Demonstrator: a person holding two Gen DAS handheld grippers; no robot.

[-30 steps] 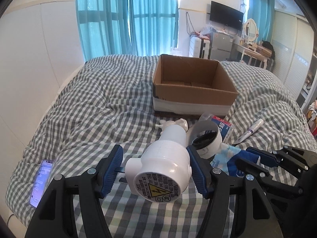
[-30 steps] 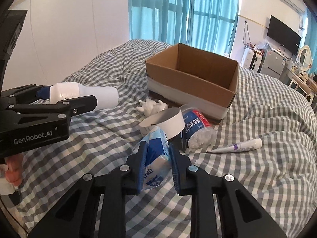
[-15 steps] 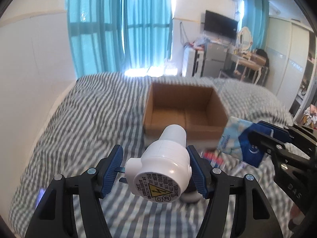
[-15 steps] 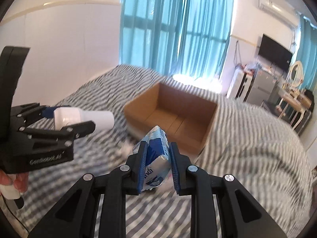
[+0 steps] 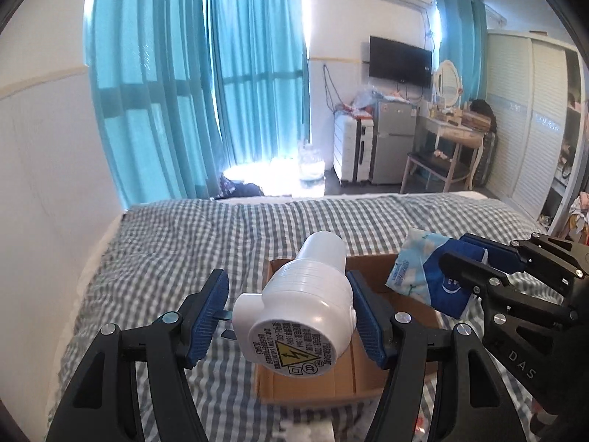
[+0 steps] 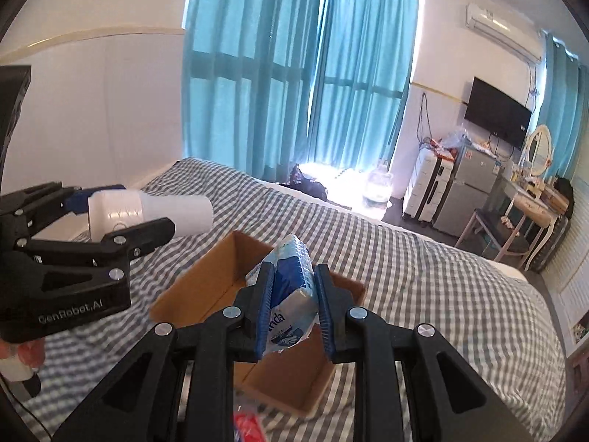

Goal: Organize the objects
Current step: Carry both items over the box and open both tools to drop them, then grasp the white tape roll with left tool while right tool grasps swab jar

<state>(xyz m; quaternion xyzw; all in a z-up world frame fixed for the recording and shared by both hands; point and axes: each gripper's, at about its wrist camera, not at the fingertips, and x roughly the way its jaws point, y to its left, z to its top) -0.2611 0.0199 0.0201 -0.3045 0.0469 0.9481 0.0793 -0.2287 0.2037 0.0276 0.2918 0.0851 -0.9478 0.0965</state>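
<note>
My left gripper (image 5: 291, 316) is shut on a white plastic appliance with a warning label (image 5: 302, 313) and holds it above the open cardboard box (image 5: 368, 372) on the checked bed. It also shows in the right wrist view (image 6: 147, 213). My right gripper (image 6: 294, 305) is shut on a blue and white tissue pack (image 6: 291, 294) and holds it over the box (image 6: 198, 287). In the left wrist view the right gripper (image 5: 467, 258) and the pack (image 5: 423, 272) are at the right, over the box's right side.
The bed's checked blanket (image 5: 184, 243) spreads around the box. A red item (image 6: 246, 423) lies near the box's front edge. A white wall (image 5: 48, 184) runs along the left. A fridge, suitcase and dressing table (image 5: 390, 147) stand beyond the bed.
Both grippers have lifted their objects off the bed and moved forward to above the box. The items left on the bed have dropped out of view.
</note>
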